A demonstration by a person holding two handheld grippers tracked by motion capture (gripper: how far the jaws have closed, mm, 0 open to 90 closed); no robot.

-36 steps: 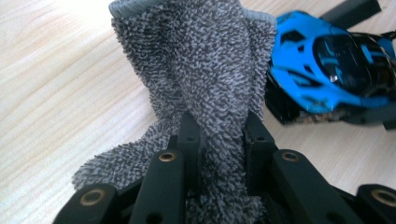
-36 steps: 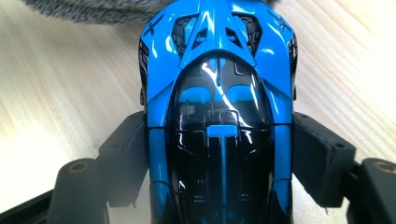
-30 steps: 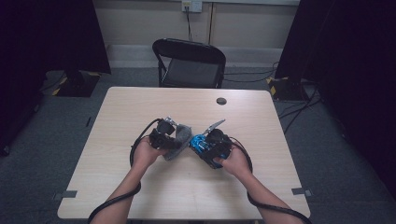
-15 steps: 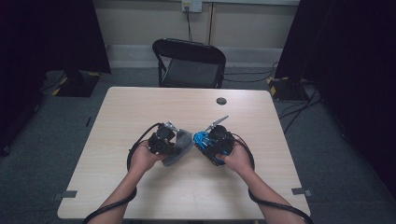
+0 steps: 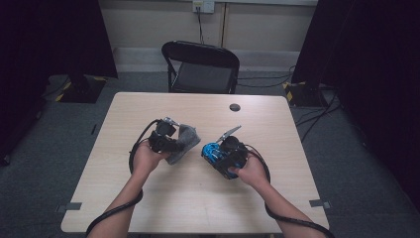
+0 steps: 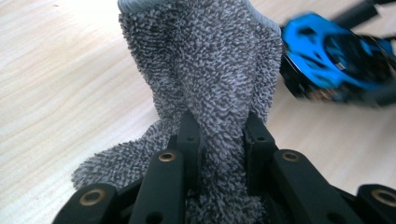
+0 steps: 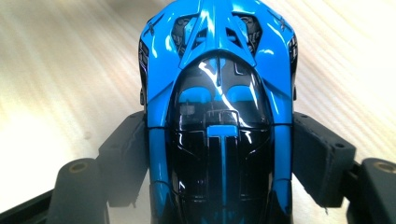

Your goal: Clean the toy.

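Observation:
A grey terry cloth [image 6: 205,79] hangs bunched between the black jaws of my left gripper [image 6: 217,135], which is shut on it. From above, the cloth [image 5: 182,142] sticks out to the right of the left gripper [image 5: 173,144], just over the middle of the table. A blue and black toy car [image 7: 219,102] sits lengthwise between the pads of my right gripper [image 7: 219,154], which is shut on its sides. In the high view the car [image 5: 213,152] points left toward the cloth, a small gap apart, with the right gripper [image 5: 220,154] behind it.
The light wooden table [image 5: 148,193] carries a small dark round disc [image 5: 235,107] near its far edge. A black folding chair [image 5: 200,64] stands behind the table. Black cables trail from both grippers along the forearms.
The two hands have drawn apart. The left gripper with the cloth has shifted left and slightly up; the car and the right gripper have kept about the same place.

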